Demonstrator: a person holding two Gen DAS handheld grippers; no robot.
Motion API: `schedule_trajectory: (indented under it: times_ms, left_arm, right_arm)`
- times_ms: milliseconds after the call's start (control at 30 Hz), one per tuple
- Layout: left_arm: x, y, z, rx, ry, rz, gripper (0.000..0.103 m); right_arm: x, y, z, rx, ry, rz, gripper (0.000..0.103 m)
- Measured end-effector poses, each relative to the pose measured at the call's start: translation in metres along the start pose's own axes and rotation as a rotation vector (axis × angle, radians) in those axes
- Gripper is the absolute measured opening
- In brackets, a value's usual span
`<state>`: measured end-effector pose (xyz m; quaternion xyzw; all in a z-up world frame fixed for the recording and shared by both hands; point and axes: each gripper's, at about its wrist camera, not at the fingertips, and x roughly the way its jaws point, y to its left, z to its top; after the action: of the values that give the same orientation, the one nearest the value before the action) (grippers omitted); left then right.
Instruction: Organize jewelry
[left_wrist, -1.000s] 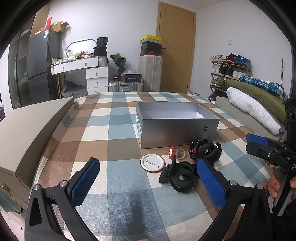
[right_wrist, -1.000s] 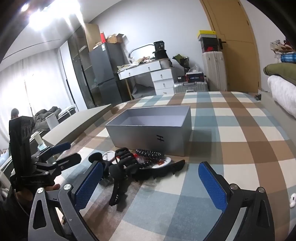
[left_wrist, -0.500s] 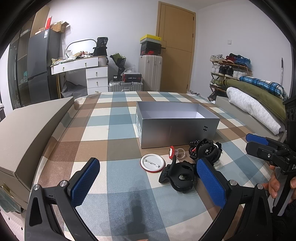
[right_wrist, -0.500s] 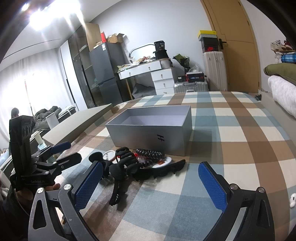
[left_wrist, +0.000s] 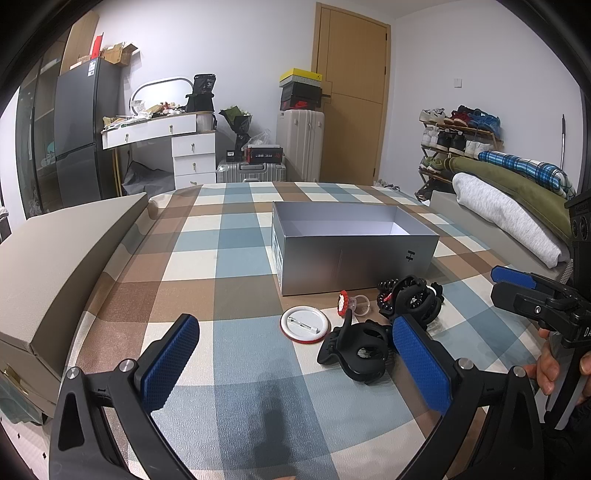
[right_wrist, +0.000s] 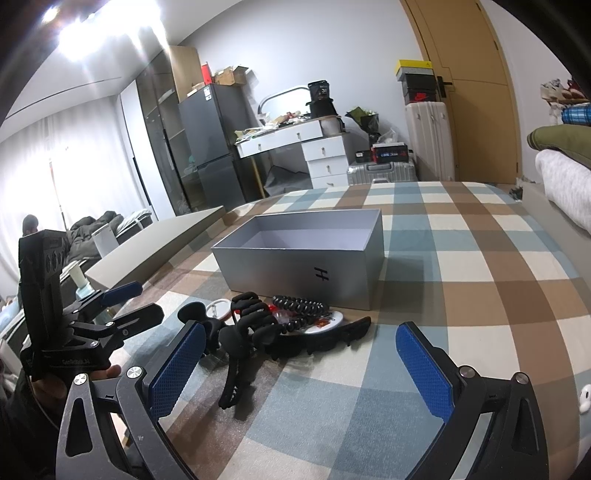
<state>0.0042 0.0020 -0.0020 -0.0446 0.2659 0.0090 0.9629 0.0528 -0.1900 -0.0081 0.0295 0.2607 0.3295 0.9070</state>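
Note:
An open, empty silver box (left_wrist: 351, 254) stands on the checked cloth; it also shows in the right wrist view (right_wrist: 306, 258). In front of it lies a pile: a white round badge (left_wrist: 304, 325), a red-topped clear ring (left_wrist: 349, 302), a black hair claw (left_wrist: 356, 349), a second black claw (left_wrist: 415, 301) and a black spiral hair tie (right_wrist: 301, 306). My left gripper (left_wrist: 295, 363) is open and empty, just short of the pile. My right gripper (right_wrist: 299, 363) is open and empty, with a black claw clip (right_wrist: 243, 347) by its left finger.
The box's beige lid (left_wrist: 55, 258) lies at the left of the bed. Folded bedding (left_wrist: 517, 206) lies along the right side. A dresser (left_wrist: 177, 147), suitcases (left_wrist: 299, 144) and a door stand beyond the bed. A small white earbud (right_wrist: 584, 397) lies at the right.

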Motion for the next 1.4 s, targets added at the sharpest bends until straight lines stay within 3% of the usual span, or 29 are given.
schedule_trajectory:
  times_ms: [833, 1133, 1400]
  left_arm:
    - [-0.001, 0.005, -0.001, -0.003, 0.009, 0.001, 0.102]
    - [0.004, 0.000, -0.001, 0.008, 0.060, 0.011, 0.102]
    - [0.008, -0.006, 0.003, 0.012, 0.125, -0.026, 0.102]
  right_arm:
    - [0.003, 0.001, -0.002, 0.007, 0.021, -0.020, 0.103]
    - [0.012, 0.003, 0.003, -0.002, 0.081, -0.070, 0.103]
    - [0.013, 0.002, 0.011, 0.018, 0.114, -0.103, 0.103]
